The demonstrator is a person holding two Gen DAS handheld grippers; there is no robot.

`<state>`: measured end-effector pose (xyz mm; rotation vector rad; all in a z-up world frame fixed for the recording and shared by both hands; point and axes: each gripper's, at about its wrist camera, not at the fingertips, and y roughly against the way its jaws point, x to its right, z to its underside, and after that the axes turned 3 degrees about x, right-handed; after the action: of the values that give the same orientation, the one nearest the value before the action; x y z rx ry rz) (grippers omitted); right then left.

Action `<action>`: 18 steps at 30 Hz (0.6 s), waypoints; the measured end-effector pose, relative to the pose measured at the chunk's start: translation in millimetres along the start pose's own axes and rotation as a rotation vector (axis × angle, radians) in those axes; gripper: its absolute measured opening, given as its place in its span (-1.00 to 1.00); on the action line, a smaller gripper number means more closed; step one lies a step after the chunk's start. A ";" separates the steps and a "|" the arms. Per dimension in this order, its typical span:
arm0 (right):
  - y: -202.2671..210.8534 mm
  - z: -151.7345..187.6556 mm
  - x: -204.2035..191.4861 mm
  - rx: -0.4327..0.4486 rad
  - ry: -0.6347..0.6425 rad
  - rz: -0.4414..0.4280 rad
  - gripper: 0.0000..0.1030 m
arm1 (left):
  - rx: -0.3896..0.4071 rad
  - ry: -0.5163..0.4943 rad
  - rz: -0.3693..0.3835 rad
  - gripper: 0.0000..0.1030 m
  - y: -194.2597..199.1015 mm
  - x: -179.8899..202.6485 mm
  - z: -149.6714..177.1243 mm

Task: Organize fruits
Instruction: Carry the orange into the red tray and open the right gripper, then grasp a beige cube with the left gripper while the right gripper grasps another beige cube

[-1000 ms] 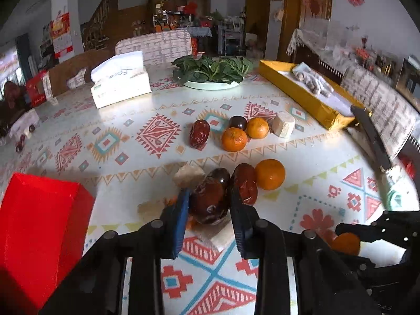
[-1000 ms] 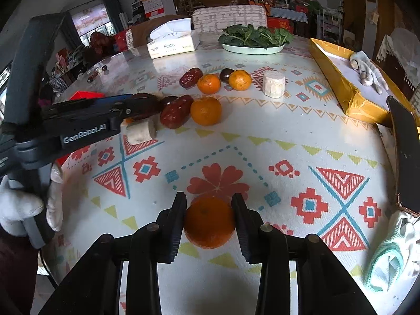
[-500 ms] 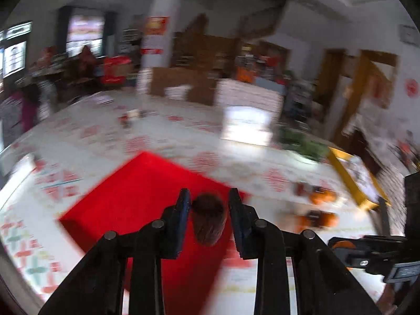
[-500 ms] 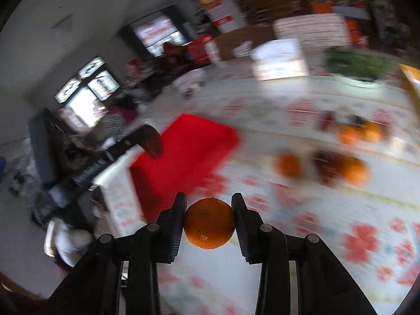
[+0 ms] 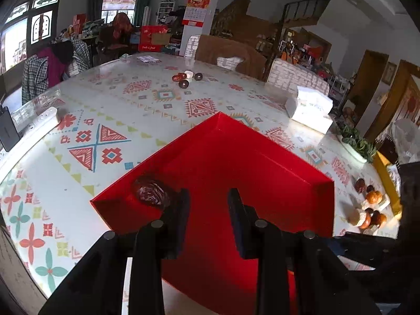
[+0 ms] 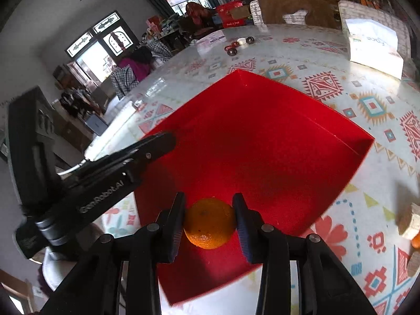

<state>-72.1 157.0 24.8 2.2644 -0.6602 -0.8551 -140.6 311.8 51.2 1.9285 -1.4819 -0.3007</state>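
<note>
A second ago both tongs were low over the patterned table among the scattered fruit, the left pair clamped on a dark red jujube and the right pair on an orange. Now both hang over the red box [image 5: 262, 168], so each fruit has been carried across to the container.

On the left, the left tongs [image 5: 208, 202] have let go: their jaws are opening with nothing between them, and the jujube [image 5: 149, 192] lies inside the box by its near left corner, just beside the left finger [image 5: 178, 210]. That fruit appears delivered.

Further right, in the right wrist view, the right tongs [image 6: 209, 210] have the orange [image 6: 209, 222] between them over the near part of the box floor. Their jaws are opening too; the orange sits close between the pads, and whether they are pressing on it cannot be told for sure, nor whether it is resting on the floor of the box. The release looks to be under way, so the orange should settle in the box near the front wall.

Off to the right of the box, more fruit waits on the table [image 5: 78, 120]: a cluster of small oranges and jujubes [image 5: 372, 210] with pale chunks among them. A few dark round fruits [image 5: 185, 80] sit at the far side. Judging by that, the sorting is at an early stage, with the box holding little so far.
</note>
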 end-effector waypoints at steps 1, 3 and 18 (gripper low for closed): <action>-1.5 -0.1 0.6 0.000 0.001 0.009 -0.20 | 0.007 0.010 0.007 -0.30 2.0 0.0 0.2; -0.5 0.0 2.6 0.007 0.006 0.007 -0.13 | 0.026 0.022 0.012 -0.11 6.7 0.7 1.3; 145.7 29.8 67.1 0.307 -0.069 0.172 0.04 | 0.141 -0.055 0.153 0.29 76.2 77.6 3.4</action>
<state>-81.8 4.4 81.5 2.4084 -1.0644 -0.7939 -175.5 229.7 113.4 1.9154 -1.7168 -0.1856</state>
